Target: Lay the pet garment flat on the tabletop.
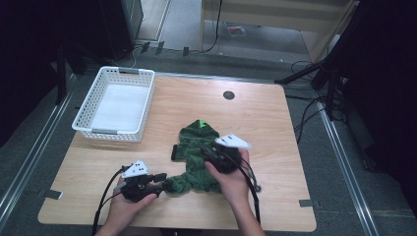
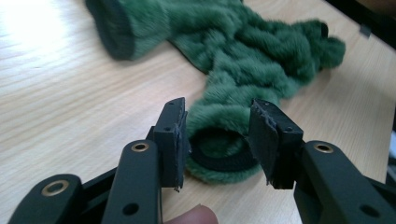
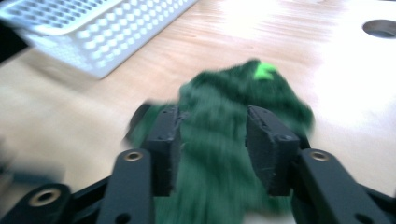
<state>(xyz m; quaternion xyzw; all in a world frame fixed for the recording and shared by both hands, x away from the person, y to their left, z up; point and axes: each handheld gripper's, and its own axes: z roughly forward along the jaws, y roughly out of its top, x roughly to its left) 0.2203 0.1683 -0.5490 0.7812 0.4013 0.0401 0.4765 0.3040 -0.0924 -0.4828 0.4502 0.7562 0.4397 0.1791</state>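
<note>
A green fuzzy garment [image 1: 194, 160] lies crumpled on the wooden table [image 1: 275, 128], with a bright green tag [image 1: 201, 123] at its far end. My left gripper [image 1: 161, 178] is open at the garment's near-left end. In the left gripper view a black-lined cuff [image 2: 219, 161] lies between the spread jaws of the left gripper [image 2: 217, 135], and the rest of the garment [image 2: 252, 51] stretches away beyond it. My right gripper [image 1: 209, 150] is open over the garment's middle. In the blurred right gripper view, the right gripper [image 3: 212, 135] has green fabric [image 3: 219, 112] between its jaws.
A white perforated basket [image 1: 129, 72] stands at the table's back left, also seen in the right gripper view as the basket [image 3: 93, 32]. A round cable hole [image 1: 228, 95] sits near the far edge. Bare wood lies to the right of the garment.
</note>
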